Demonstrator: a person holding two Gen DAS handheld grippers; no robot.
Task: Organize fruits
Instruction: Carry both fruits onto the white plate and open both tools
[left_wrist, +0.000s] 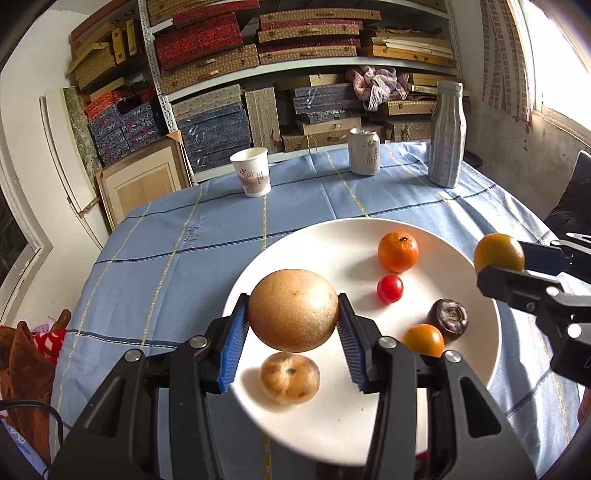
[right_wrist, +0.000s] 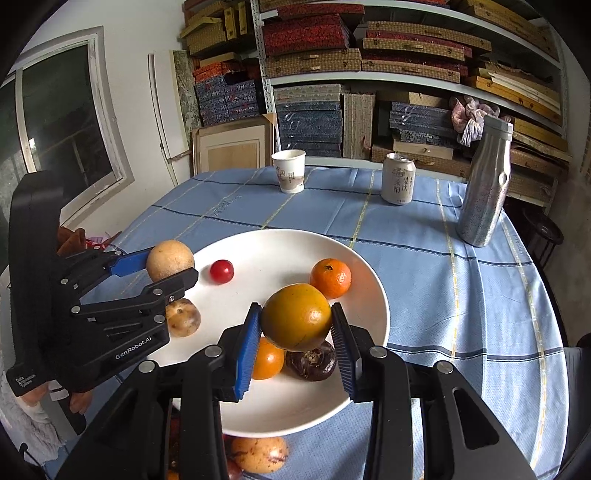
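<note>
A white plate (left_wrist: 332, 424) (right_wrist: 258, 243) sits on the blue checked tablecloth. My left gripper (left_wrist: 293, 325) (right_wrist: 162, 267) is shut on a large tan round fruit (left_wrist: 293, 309) (right_wrist: 170, 259), held above the plate's left side. My right gripper (right_wrist: 295, 332) (left_wrist: 498, 264) is shut on a yellow-orange fruit (right_wrist: 296, 315) (left_wrist: 498, 252), held above the plate's right rim. On the plate lie a mandarin (left_wrist: 398, 251) (right_wrist: 330, 277), a red cherry tomato (left_wrist: 389, 288) (right_wrist: 222, 271), a dark purple fruit (left_wrist: 447, 316) (right_wrist: 312, 363), a small orange fruit (left_wrist: 423, 339) (right_wrist: 266, 360) and a speckled tan fruit (left_wrist: 290, 378) (right_wrist: 183, 317).
At the table's far side stand a paper cup (left_wrist: 251, 171) (right_wrist: 289, 170), a drink can (left_wrist: 364, 151) (right_wrist: 398, 179) and a silver bottle (left_wrist: 447, 134) (right_wrist: 484, 184). More fruit (right_wrist: 258, 454) lies on the cloth near the plate's front edge. Shelves of boxes stand behind.
</note>
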